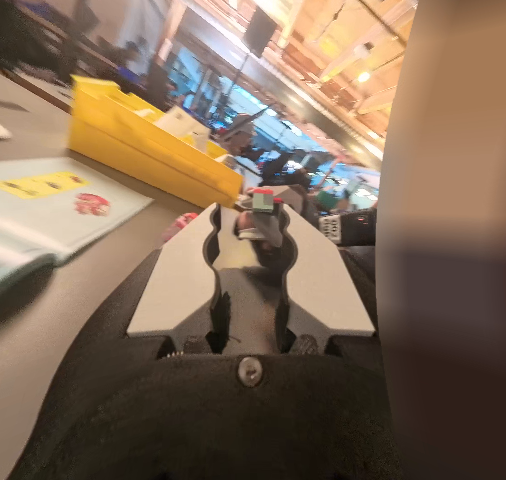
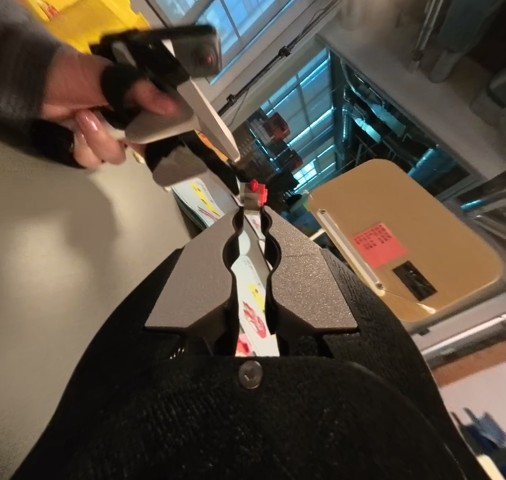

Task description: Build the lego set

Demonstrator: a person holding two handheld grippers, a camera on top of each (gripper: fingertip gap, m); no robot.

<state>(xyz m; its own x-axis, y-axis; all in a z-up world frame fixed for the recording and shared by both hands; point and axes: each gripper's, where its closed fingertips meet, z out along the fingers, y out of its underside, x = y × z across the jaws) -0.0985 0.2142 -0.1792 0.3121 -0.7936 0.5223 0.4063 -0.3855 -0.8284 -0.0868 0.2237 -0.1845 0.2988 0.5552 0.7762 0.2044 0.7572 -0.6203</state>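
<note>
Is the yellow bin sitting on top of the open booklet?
No, the yellow bin stands on the table behind the open booklet, with bare tabletop between them.

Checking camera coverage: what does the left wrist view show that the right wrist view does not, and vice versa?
Only the left wrist view: a pink-red object on the table. Only the right wrist view: a hand holding the open left gripper, and a tan chair back. Both: the yellow bin, the open booklet and the grey-and-red brick piece clamped in the right gripper.
</note>
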